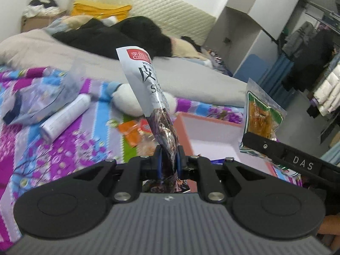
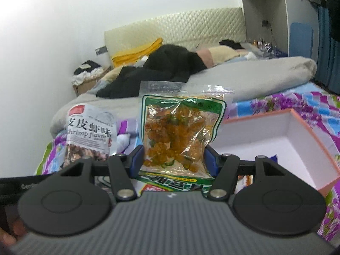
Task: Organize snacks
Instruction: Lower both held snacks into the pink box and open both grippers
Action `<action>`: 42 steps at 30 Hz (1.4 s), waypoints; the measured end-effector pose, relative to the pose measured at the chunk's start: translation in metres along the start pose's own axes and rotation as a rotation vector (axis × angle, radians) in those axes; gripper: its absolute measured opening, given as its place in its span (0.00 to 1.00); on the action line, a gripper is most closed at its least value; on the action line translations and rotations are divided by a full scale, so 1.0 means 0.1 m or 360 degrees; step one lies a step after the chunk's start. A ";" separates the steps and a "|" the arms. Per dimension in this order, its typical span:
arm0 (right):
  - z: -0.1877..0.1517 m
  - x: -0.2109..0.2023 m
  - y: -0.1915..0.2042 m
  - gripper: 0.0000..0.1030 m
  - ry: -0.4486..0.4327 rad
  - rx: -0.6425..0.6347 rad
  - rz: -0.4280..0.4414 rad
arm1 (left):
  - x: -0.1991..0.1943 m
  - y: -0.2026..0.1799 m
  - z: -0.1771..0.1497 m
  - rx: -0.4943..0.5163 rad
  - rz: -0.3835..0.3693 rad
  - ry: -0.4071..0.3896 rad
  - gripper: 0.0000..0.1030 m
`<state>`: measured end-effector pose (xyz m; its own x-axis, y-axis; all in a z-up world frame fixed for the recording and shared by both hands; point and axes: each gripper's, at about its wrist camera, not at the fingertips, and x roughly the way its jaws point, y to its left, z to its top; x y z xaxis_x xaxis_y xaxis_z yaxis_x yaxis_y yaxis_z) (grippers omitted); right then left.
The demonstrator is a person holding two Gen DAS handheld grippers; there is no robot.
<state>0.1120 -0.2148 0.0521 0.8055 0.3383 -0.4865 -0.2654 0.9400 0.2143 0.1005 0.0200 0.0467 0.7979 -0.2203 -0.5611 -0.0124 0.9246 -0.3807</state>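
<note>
My left gripper [image 1: 169,161] is shut on a white shrimp-flavour snack bag [image 1: 148,89], held upright and edge-on above the bed; the same bag shows in the right wrist view [image 2: 90,127] at the left. My right gripper [image 2: 175,161] is shut on a clear green-edged bag of orange snacks [image 2: 180,131], held upright; it also shows in the left wrist view [image 1: 261,119] at the right. A pink-rimmed white box [image 2: 282,131] lies open on the bedspread, right of both bags; it also shows in the left wrist view [image 1: 210,131].
Orange snack packets [image 1: 136,131], a white tube [image 1: 65,114], a bluish plastic bag [image 1: 42,93] and a white plush toy [image 1: 127,99] lie on the colourful bedspread [image 1: 42,148]. Grey duvet, black clothes and a headboard lie behind. A clothes rack [image 1: 314,63] stands at the right.
</note>
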 end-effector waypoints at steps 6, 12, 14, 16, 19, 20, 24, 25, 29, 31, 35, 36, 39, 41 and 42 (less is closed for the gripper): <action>0.19 -0.02 -0.27 0.60 -0.0058 0.0015 -0.0039 | 0.25 -0.43 0.22 0.0089 -0.0098 0.0011 0.15; 0.22 0.13 -0.68 0.60 -0.0031 0.0098 -0.0117 | 0.72 -0.81 0.30 0.0185 -0.0172 0.0108 0.15; 0.20 0.23 -0.82 0.60 0.0003 0.0123 -0.0144 | 0.89 -0.92 0.31 0.0213 -0.0184 0.0140 0.15; 0.17 0.33 -0.96 0.60 0.0036 0.0146 -0.0172 | 1.09 -1.00 0.29 0.0233 -0.0192 0.0180 0.15; 0.09 0.48 -1.18 0.60 0.0101 0.0188 -0.0215 | 1.39 -1.07 0.25 0.0254 -0.0211 0.0246 0.15; 0.07 0.53 -1.24 0.60 0.0122 0.0198 -0.0229 | 1.49 -1.11 0.24 0.0266 -0.0214 0.0267 0.15; -0.07 0.75 -1.50 0.61 0.0209 0.0241 -0.0274 | 1.91 -1.18 0.17 0.0291 -0.0226 0.0354 0.15; -0.10 0.79 -1.55 0.61 0.0225 0.0255 -0.0282 | 2.01 -1.19 0.15 0.0301 -0.0223 0.0371 0.15; -0.24 0.98 -1.73 0.62 0.0289 0.0301 -0.0306 | 2.35 -1.20 0.07 0.0319 -0.0216 0.0445 0.15; -0.30 1.07 -1.80 0.62 0.0315 0.0310 -0.0308 | 2.49 -1.20 0.03 0.0323 -0.0209 0.0481 0.15; -0.41 1.22 -1.88 0.63 0.0363 0.0319 -0.0332 | 2.68 -1.26 -0.01 0.0366 -0.0203 0.0517 0.15; -0.43 1.25 -1.90 0.63 0.0373 0.0323 -0.0337 | 2.71 -1.26 -0.02 0.0372 -0.0203 0.0526 0.15; -0.46 1.30 -1.92 0.67 0.0401 0.0315 -0.0331 | 2.75 -1.29 -0.02 0.0392 -0.0216 0.0543 0.21; -0.46 1.31 -1.91 0.77 0.0420 0.0287 -0.0336 | 2.73 -1.29 -0.01 0.0384 -0.0202 0.0535 0.45; -0.46 1.30 -1.90 0.76 0.0418 0.0275 -0.0344 | 2.69 -1.31 0.00 0.0381 -0.0194 0.0528 0.52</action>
<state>0.2426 -0.3475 -0.0907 0.6637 0.1536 -0.7320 0.0074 0.9773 0.2118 0.3164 -0.1603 -0.0546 0.5471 -0.3844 -0.7436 0.2412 0.9231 -0.2997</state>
